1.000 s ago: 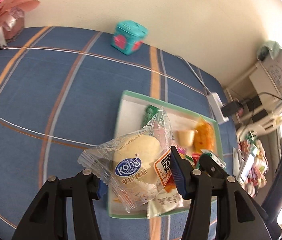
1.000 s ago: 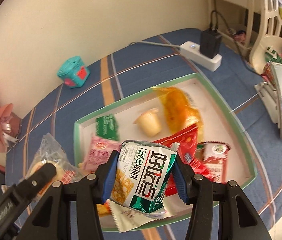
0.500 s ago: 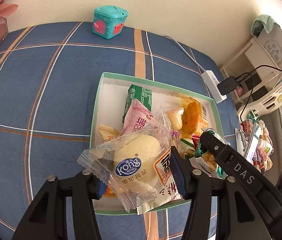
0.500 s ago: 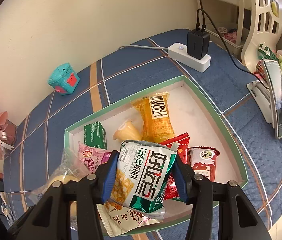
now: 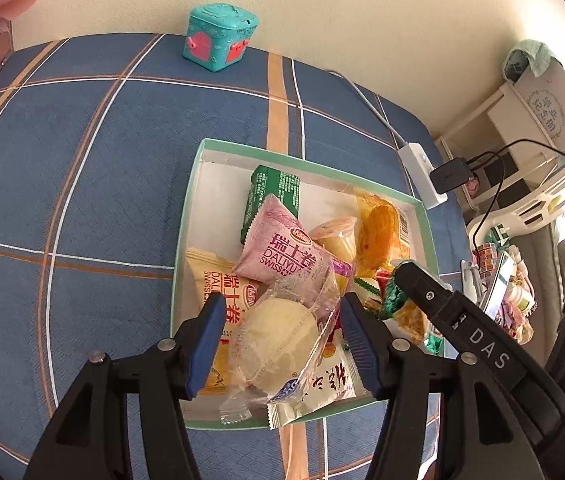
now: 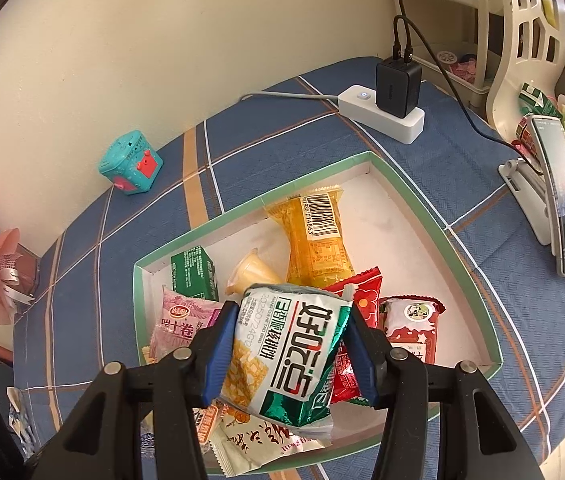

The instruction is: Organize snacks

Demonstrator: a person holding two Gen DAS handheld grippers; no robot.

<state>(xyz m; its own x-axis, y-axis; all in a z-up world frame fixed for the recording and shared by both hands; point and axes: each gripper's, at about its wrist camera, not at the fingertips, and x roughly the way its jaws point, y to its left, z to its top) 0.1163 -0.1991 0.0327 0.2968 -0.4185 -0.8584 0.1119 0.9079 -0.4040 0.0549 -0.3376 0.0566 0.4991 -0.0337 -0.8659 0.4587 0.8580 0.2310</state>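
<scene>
Two pairs of black tongs with blue pads pointed steeply down over a shallow white cardboard tray with a mint-green rim [image 5: 188, 216] that sat on a table covered by a blue cloth with orange and white stripes [image 5: 94, 184]. The left tongs [image 5: 282, 340] were opening around a pale round bun in a clear plastic wrapper [image 5: 278, 340]; the bun lay between the jaws over the near left part of the tray, the left pad stood visibly clear of it, and the wrapper's edge lay at the right pad, though whether they touched I could not tell. The right tongs [image 6: 290, 354] gripped a white and green foil snack packet with bold green lettering [image 6: 286, 354], pads pressed to both sides, above the tray's near edge. In the tray lay a pink swiss-roll packet [image 5: 282, 250] overlapping a green foil packet [image 5: 272, 196] at the far left, a cream-and-orange packet [image 5: 212, 280] against the left wall, a small jelly cup [image 6: 248, 274] near the middle, an orange-yellow packet with a barcode [image 6: 316, 240] beyond it, and two red packets [image 6: 412, 330] toward the right. A teal cube-shaped toy box [image 5: 218, 36] stood far off by the wall, and a white power strip with a black charger [image 6: 386, 110] lay on the cloth at the far right, well apart from the tray. A phone on a white stand [image 6: 560, 200] stood at the right edge.
</scene>
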